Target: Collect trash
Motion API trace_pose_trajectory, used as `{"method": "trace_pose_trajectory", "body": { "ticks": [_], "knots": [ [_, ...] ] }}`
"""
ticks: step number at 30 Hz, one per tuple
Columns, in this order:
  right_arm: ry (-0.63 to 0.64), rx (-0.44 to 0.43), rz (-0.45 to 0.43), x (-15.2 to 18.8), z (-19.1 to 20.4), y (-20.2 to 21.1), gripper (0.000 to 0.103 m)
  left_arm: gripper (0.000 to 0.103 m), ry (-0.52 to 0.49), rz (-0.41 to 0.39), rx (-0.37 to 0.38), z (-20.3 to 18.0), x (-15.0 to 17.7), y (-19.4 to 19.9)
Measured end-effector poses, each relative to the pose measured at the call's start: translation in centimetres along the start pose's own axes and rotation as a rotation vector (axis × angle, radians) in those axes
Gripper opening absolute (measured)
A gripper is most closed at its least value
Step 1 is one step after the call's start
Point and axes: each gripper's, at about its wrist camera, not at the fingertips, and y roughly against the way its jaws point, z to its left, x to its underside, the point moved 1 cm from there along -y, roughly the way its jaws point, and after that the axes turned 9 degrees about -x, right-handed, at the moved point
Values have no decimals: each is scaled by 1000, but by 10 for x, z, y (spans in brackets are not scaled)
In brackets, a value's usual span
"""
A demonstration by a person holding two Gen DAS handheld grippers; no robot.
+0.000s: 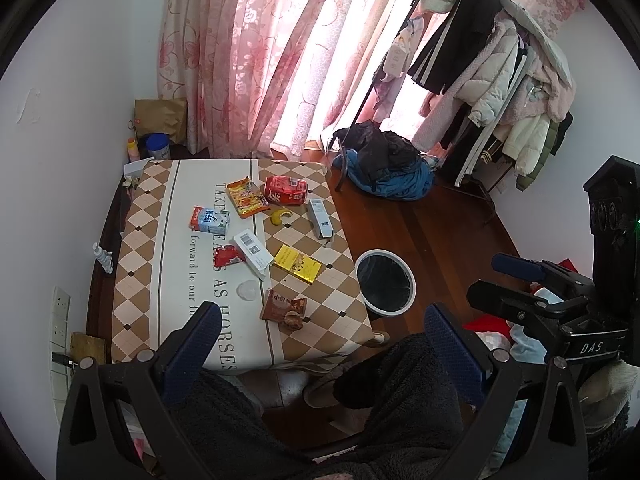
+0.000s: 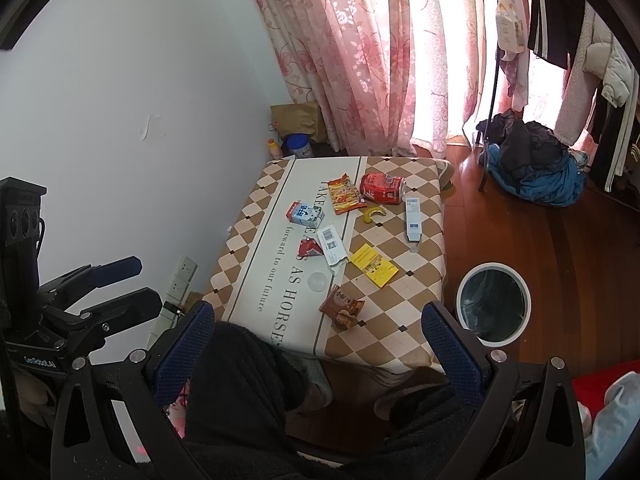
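Trash was scattered mid-frame on the checkered table (image 1: 328, 304); the white-rimmed bin (image 1: 385, 286) stood right of it. Both your left gripper (image 1: 322, 332) and right gripper (image 2: 318, 330) were spread wide, empty. I'd pinch the crinkly brown snack wrapper (image 1: 285, 309) first by its flat edge, then the round red can (image 1: 286, 190).

Low table (image 1: 140, 240) in brown-and-cream checked cloth, ahead of both tongs.
On it: red drink can (image 1: 285, 191), blue-white milk carton (image 1: 209, 219), yellow flat box (image 1: 297, 263), banana peel (image 1: 279, 216), brown snack wrapper (image 1: 285, 309) nearest the tongs.
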Motion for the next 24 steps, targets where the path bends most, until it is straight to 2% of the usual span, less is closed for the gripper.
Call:
{"method": "trace_pose_trajectory", "body": {
  "ticks": [24],
  "knots": [
    [19, -1, 1, -3, 9, -1, 103, 103, 3, -4, 0, 1, -5, 5]
  ]
}}
